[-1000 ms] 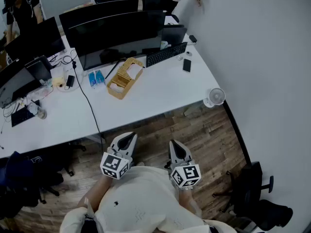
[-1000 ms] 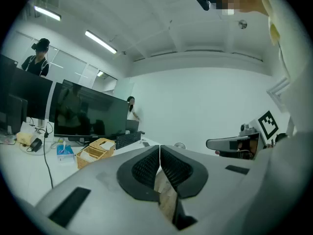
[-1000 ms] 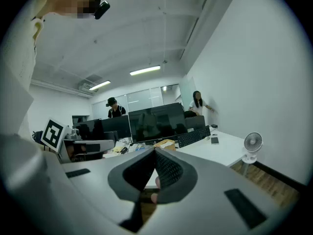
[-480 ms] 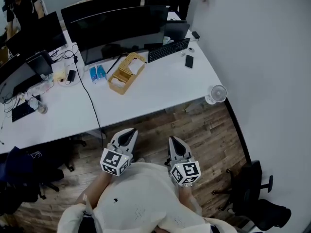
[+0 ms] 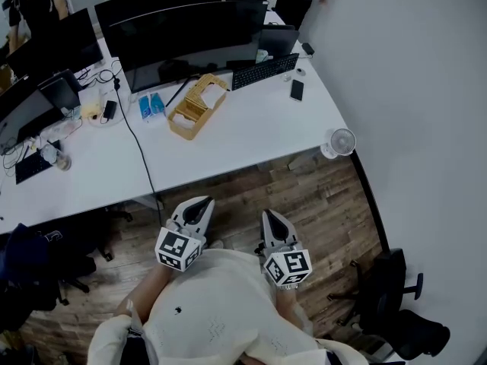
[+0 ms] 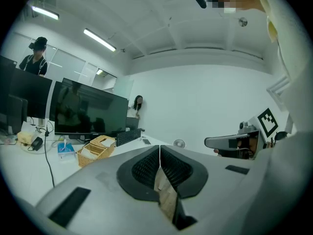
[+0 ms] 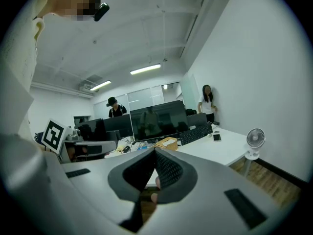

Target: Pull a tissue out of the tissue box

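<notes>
A woven wicker tissue box (image 5: pixel 196 106) lies on the white desk (image 5: pixel 259 128) in front of the monitors, white tissue showing at its top in the left gripper view (image 6: pixel 96 150) and small in the right gripper view (image 7: pixel 167 142). Both grippers are held close to the person's body over the wooden floor, well short of the desk. My left gripper (image 5: pixel 199 206) is shut with nothing in it, its tips meeting (image 6: pixel 160 147). My right gripper (image 5: pixel 272 217) is likewise shut and empty (image 7: pixel 155 152).
Dark monitors (image 5: pixel 190 40), a keyboard (image 5: pixel 264 71), a phone (image 5: pixel 297 90) and blue packets (image 5: pixel 150 106) sit on the desk. A small white fan (image 5: pixel 342 141) stands at its right corner. A black office chair (image 5: pixel 396 295) is at lower right beside the wall. People stand at the back.
The head view has drifted so the desk sits slightly higher in the frame. Both grippers keep the same shut pose near the body.
</notes>
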A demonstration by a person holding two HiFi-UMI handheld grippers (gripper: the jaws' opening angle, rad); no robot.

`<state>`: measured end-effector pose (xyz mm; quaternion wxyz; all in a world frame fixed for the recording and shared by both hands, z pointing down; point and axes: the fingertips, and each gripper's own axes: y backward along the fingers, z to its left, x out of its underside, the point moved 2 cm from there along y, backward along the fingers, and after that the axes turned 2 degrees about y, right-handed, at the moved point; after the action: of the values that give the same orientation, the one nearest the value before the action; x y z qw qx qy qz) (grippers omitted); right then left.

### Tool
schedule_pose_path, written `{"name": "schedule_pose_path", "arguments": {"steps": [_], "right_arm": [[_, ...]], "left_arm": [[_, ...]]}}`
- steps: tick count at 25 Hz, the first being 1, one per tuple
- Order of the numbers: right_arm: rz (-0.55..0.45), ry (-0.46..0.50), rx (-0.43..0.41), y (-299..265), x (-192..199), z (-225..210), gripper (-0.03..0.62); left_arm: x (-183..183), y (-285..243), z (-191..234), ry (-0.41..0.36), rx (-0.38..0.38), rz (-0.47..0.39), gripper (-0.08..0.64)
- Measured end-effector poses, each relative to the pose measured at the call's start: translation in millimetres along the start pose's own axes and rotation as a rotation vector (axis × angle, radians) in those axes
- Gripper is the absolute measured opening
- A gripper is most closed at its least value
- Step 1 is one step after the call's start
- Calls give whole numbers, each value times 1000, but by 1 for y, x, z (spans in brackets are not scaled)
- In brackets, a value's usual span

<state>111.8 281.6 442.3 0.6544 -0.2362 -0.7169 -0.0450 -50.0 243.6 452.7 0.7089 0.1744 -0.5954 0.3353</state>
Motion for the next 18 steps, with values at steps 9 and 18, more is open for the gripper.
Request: {"name": "schedule_pose_path", "arguments": {"steps": [9,18], "right_arm": [[-41,-20,4,0,-5,-3,2],[-43,-12,2,4,-2,-8,2]], "left_arm": [[-1,-4,2,0,-4,-8,14],[3,-11,-4,-10,8,15,14]]}}
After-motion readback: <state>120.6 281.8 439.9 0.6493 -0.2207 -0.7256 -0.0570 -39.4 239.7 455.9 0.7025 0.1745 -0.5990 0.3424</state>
